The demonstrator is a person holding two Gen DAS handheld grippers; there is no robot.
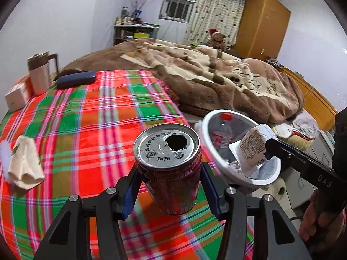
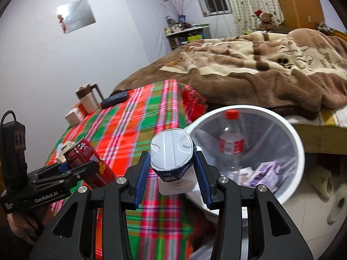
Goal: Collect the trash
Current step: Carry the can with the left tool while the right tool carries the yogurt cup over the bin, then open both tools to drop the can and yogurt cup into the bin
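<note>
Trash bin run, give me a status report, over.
Left gripper shut on red can. Right gripper shut on white carton, at the white bin rim. Bottle already inside. Nothing blocking.

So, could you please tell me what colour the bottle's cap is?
Red; the bottle cap shows best in the right wrist view.

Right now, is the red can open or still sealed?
Open. The red can has a dark round hole in its silver top and no tab over it. Whether any drink is left inside cannot be told.
</note>
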